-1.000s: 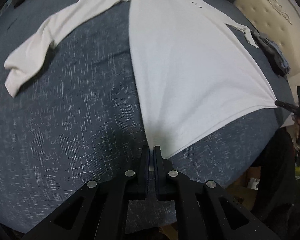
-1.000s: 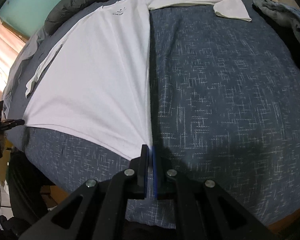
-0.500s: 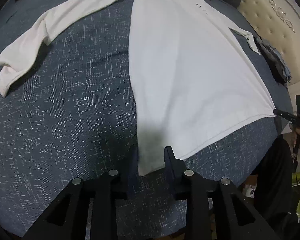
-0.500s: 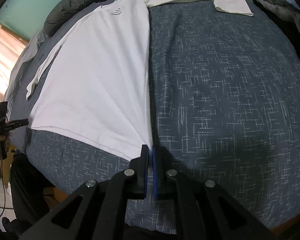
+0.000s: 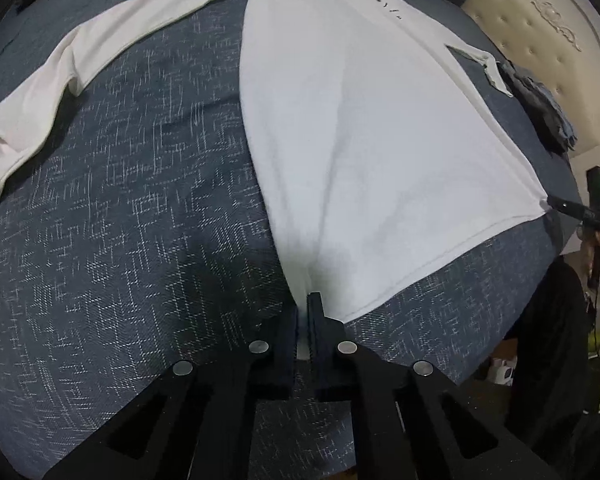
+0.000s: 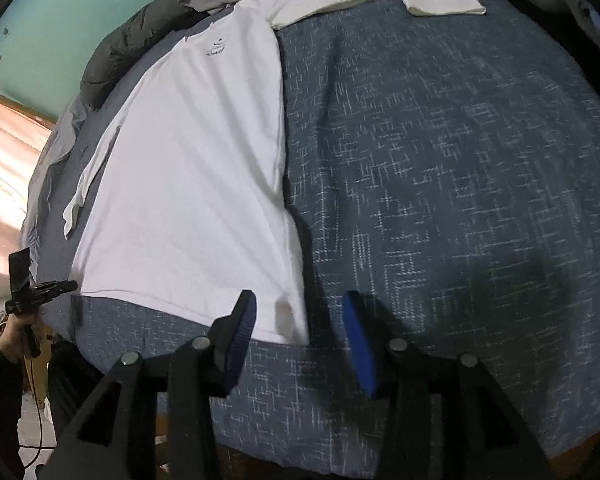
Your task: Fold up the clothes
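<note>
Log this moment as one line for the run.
left gripper: shut on white long-sleeved shirt hem | right gripper: opening, hem corner between | blue bedspread: shirt flat

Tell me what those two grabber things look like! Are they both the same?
Nearly. Both are black, with flat angular arms cut with openings and dotted with round silver bolts. The right gripper has bright blue ridged pads inside its jaws. The left gripper looks all dark; seen from across the bed, a thin black cable hangs below it, and the person wears dark sleeves.
</note>
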